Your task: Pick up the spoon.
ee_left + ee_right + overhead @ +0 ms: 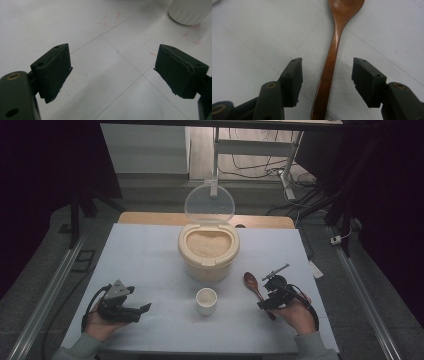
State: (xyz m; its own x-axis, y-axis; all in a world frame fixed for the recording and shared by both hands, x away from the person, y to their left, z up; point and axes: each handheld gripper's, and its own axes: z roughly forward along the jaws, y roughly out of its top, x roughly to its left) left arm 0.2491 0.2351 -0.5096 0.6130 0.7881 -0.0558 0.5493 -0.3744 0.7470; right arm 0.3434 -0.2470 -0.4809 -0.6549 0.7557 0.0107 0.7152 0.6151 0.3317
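I have the right tool (327, 72) spread astride the wooden spoon (331, 60) handle on the worktop (249, 45); spoon likely light, stiff, slick, so I pinch mid-handle; left tool (112, 72) spread, empty.

A white-topped table (150, 255) with a wooden far edge stands on grey floor (150, 190) in a dim room, dark curtains (45, 165) at both sides, cables (260, 170) trailing beyond

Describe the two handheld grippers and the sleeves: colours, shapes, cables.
Both are black. The left gripper carries a grey three-cornered plate on top and trails a black cable; its fingers are blocky with ribbed pads. The right gripper has brass-coloured pivot fasteners and a black cable. Sleeves are light grey.
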